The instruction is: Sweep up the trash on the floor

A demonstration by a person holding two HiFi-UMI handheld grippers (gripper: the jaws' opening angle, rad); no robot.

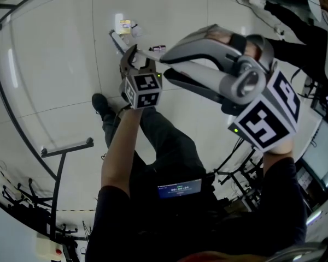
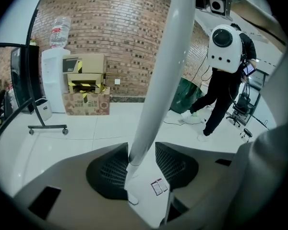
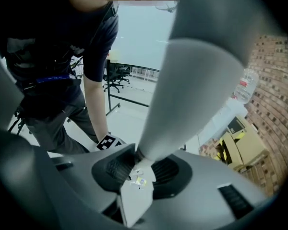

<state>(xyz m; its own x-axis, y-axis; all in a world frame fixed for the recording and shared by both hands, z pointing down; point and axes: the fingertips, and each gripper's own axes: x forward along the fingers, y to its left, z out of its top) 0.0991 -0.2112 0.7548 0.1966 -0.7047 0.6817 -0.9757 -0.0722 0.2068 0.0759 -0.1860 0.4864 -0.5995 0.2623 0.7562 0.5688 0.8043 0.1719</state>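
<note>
Trash [image 1: 126,26] lies on the floor [image 1: 60,64] right at the foot of the white handle [image 1: 119,41], past the left tool [image 1: 139,61]. That tool sits lower on the shaft and nearer the litter than the right tool [image 1: 165,67]. Both tools are clenched on the handle, whose long axis slants from the right tool through the left down to the floor. A small card [image 1: 157,49] lies apart, to one side of that line, so it probably needs a separate stroke.

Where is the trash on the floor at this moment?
In the head view the trash lies on the floor, upper left of centre, just beyond the left gripper and beside the lower end of the broom.
</note>
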